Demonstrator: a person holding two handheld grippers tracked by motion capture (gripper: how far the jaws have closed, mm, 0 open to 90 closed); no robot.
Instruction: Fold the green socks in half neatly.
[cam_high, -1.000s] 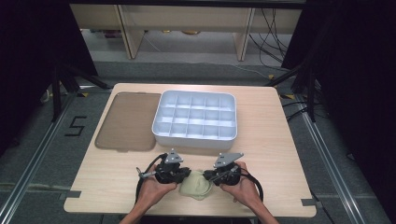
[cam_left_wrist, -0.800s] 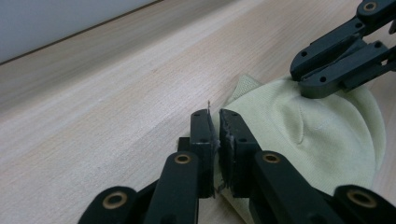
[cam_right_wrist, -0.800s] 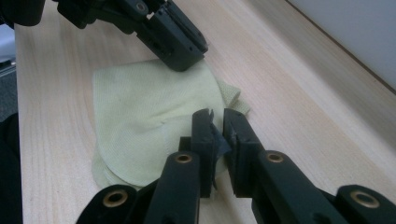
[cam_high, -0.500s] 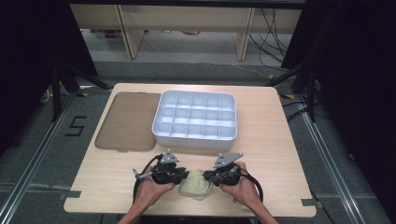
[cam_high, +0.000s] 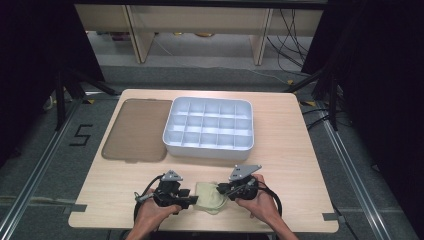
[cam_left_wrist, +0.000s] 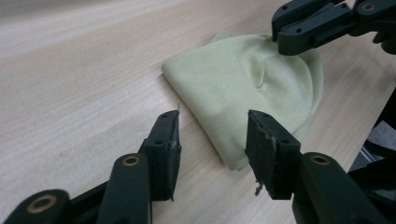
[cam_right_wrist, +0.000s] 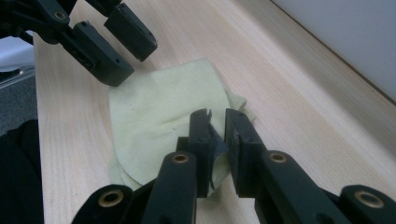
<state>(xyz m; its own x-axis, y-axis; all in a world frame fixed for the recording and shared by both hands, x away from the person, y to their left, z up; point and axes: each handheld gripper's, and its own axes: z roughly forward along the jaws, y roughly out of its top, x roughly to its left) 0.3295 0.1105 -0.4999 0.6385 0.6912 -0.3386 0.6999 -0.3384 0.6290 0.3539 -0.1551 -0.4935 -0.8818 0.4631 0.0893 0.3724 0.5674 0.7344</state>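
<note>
The left gripper (cam_high: 186, 199) has let go of the pale green cloth (cam_high: 210, 197): a second ago it sat close against the cloth's near edge, and now it stands a little to the left of it, its jaws having just been opening. They now stand about half apart with nothing pressed between them. The right gripper (cam_high: 223, 188) has not shifted; its jaws are narrow and pinch a fold of the cloth's edge.

The cloth lies flat on the desk (cam_high: 290, 150), between the two grippers and near the desk's front edge. The white compartment tray (cam_high: 210, 148) and the brown lid (cam_high: 135, 130) lie well beyond both grippers, unchanged.

The left gripper view shows the folded cloth (cam_left_wrist: 243, 88) just ahead of the parted jaws, its near corner beside the right-hand pad but not clamped, and the right gripper (cam_left_wrist: 299, 35) on the cloth's far side. The right gripper view shows the pinch itself: a ridge of cloth (cam_right_wrist: 159, 121) drawn up between the close-set pads, with the left gripper (cam_right_wrist: 119, 49) held above the cloth's far edge. The high view shows both hands and the whole desk layout.
</note>
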